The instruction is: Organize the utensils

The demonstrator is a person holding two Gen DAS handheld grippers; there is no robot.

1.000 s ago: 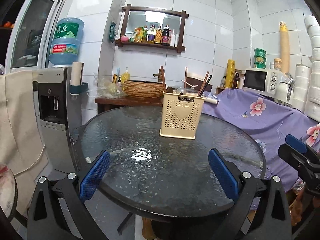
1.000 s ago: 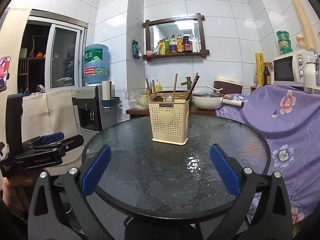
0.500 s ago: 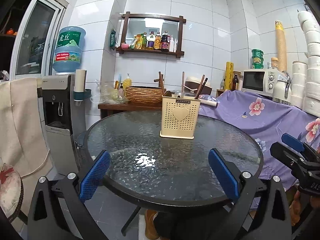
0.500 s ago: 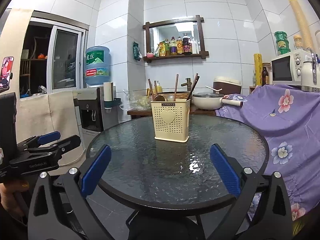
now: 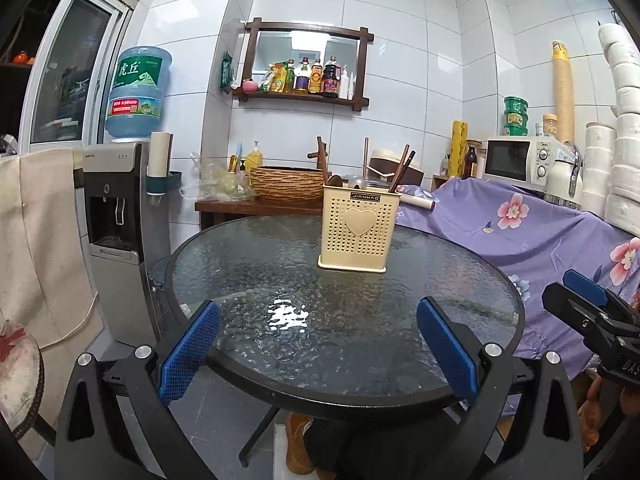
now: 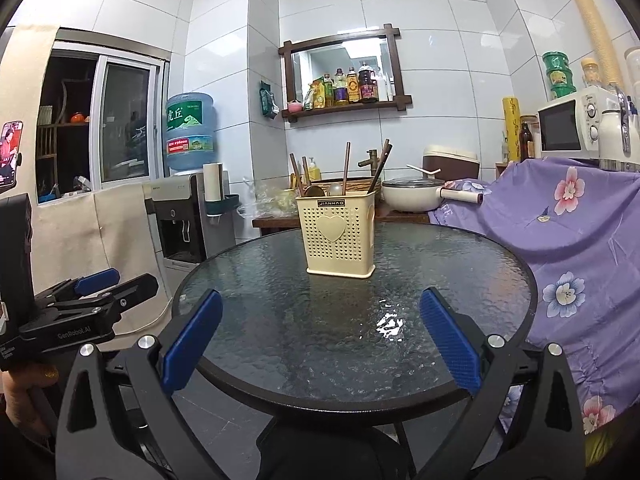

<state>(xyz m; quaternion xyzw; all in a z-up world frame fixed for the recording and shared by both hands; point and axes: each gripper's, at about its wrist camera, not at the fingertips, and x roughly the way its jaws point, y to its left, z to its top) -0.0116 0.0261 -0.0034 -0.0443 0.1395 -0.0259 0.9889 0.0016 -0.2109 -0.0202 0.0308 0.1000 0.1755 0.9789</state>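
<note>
A cream utensil holder [image 5: 359,230] with a heart on its front stands upright toward the far side of the round glass table [image 5: 256,280], and wooden chopsticks [image 5: 401,168] and the bowls of a couple of spoons [image 6: 324,190] poke up out of it. Both tools are held back at the near edge of the table, well apart from the holder. The left gripper [image 5: 320,346] has its blue-padded fingers [image 5: 188,350] spread wide with nothing between them, and the holder sits straight ahead, far beyond the gap. The right gripper [image 6: 322,344] is likewise released, its fingers [image 6: 450,342] splayed and empty, the holder ahead of them and a touch to the left of centre. A hand [image 6: 24,394] grips the left tool low at the near left. Behind the table a water dispenser [image 5: 116,208] stands at the left, a wall shelf [image 5: 304,94] of bottles hangs on the far tiles, and a purple flowered cloth [image 6: 568,240] drapes the right side below a microwave [image 5: 516,158].
</note>
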